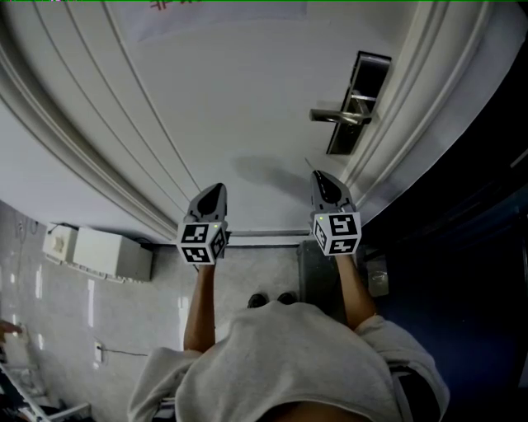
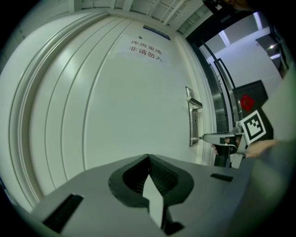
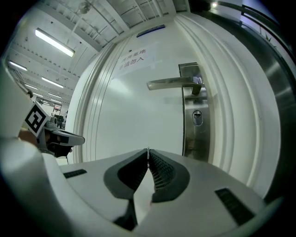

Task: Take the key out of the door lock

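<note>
Lock (image 3: 197, 117) beyond right gripper's (image 3: 148, 151) shut jaws

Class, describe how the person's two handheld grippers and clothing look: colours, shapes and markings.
The left gripper and right gripper are each a pale grey wedge-shaped shell tapering to a claw lined with black ribbed pads. Each carries a white cube printed with black square markers. The person wears a grey top whose sleeves leave the forearms bare.

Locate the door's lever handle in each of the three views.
Head view: lever handle, upper right.
Left gripper view: right of centre, small.
Right gripper view: above centre, large.
Shared landmark: the printed notice on the door.
</note>
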`<state>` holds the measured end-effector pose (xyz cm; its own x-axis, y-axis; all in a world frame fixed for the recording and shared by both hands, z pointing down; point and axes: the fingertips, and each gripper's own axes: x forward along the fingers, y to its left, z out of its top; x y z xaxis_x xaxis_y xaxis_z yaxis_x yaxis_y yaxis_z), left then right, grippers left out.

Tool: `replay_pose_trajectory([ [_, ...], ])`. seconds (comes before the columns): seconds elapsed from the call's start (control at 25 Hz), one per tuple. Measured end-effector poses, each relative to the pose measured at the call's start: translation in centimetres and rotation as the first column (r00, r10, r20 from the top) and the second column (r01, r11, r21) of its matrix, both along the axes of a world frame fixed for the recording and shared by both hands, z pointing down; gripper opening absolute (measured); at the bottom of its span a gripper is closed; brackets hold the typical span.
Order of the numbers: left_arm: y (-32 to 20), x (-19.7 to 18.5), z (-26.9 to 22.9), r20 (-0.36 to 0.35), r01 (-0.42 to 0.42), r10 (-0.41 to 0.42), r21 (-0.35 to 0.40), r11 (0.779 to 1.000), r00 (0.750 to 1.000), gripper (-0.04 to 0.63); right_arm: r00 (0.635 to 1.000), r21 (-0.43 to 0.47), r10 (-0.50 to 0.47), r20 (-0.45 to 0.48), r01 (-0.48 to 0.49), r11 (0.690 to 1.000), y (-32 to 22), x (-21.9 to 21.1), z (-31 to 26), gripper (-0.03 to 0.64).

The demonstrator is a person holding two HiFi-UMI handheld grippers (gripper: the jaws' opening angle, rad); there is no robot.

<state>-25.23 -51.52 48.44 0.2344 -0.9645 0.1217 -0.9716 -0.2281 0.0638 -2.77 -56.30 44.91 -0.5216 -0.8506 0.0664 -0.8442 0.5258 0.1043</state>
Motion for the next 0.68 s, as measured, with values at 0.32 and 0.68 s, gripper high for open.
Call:
replay_pose_trajectory([
  [0.32,-0.41,0.55,-0.16,-0.003,-0.017,0.017,0.003,1.0,1.0,0.017,1.0,0.002,0.014,-0.004,-0.014,1.0,-0.17,0.34,0.0,0.029],
  [0.68,-0.46,1.02,0.19,-0.002,-0.03,0.03,-0.007,1.0,1.0,0.017,1.0,0.0,0.016,-0.012,-0.016,1.0,-0.06,0.18,0.45,0.03],
])
